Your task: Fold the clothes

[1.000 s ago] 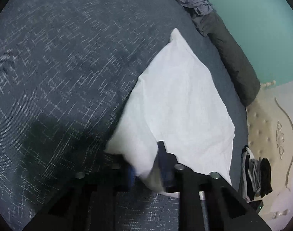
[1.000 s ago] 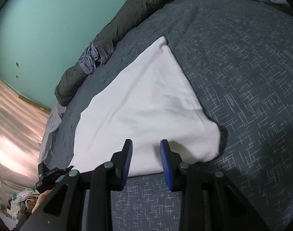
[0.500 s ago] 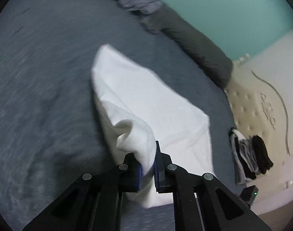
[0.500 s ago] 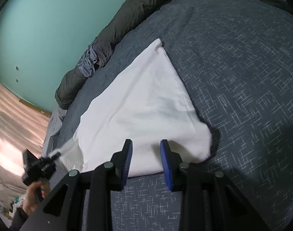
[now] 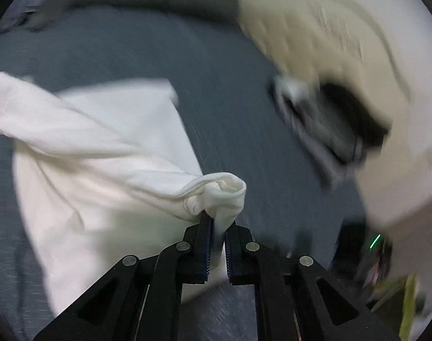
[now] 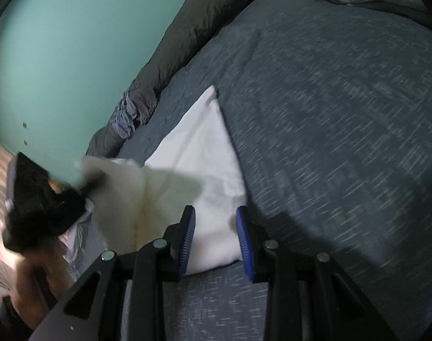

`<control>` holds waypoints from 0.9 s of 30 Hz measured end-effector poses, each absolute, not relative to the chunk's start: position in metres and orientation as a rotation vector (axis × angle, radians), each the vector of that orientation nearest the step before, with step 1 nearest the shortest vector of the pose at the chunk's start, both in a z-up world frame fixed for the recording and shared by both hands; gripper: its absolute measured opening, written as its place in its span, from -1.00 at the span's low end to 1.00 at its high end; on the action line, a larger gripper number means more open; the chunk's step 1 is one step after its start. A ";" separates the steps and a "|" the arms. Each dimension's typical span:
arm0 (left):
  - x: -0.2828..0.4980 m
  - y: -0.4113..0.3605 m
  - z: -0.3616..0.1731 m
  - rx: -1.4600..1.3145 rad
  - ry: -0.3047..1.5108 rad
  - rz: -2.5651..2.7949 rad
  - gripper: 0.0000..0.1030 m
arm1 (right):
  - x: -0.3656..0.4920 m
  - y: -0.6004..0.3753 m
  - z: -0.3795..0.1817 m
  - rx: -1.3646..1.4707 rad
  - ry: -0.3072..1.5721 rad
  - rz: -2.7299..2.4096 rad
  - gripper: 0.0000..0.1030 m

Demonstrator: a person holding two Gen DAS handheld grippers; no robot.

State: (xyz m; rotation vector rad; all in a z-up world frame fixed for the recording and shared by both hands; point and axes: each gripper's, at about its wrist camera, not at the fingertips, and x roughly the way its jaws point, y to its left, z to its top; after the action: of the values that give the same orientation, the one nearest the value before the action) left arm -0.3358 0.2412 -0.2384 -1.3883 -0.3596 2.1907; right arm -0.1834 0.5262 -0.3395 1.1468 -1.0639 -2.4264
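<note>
Left wrist view shows the left gripper (image 5: 218,227) at the lower centre of the frame, its fingers (image 5: 206,238) clenched on a bunched corner of the white cloth (image 5: 102,153). From that pinch the cloth stretches away to the left, partly lifted and creased, over the dark blue bed (image 5: 230,91). A pile of dark and grey clothes (image 5: 329,119) lies at the right of the frame beside the cream headboard (image 5: 315,28), both blurred.

Right wrist view has the right gripper (image 6: 216,233) at the lower centre, fingers (image 6: 187,236) standing apart and grasping nothing; the near edge of the white cloth (image 6: 204,153) lies flat on the bed (image 6: 329,113) between and beyond them. At the left of the frame the left gripper (image 6: 93,183) appears as a dark blur with a raised fold of the cloth hanging from it. A dark green rolled quilt (image 6: 193,25) runs along the teal wall (image 6: 74,42) in the upper left.
</note>
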 end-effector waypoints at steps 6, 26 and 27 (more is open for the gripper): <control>-0.323 0.270 -0.283 -1.497 -0.247 2.136 -0.84 | -0.180 0.548 -0.342 1.129 -1.138 -2.417 -0.43; -0.298 0.141 -0.246 -1.481 -0.277 2.379 -0.24 | -0.203 0.514 -0.342 1.110 -1.154 -2.246 -0.03; -0.297 0.133 -0.250 -1.492 -0.283 2.389 -0.24 | -0.204 0.512 -0.342 1.115 -1.143 -2.246 -0.03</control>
State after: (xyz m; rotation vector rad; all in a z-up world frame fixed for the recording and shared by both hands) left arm -0.2972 0.1332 -0.2504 -1.4923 -0.2834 2.3892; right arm -0.2041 0.5116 -0.3420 1.1151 -1.1425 -2.2456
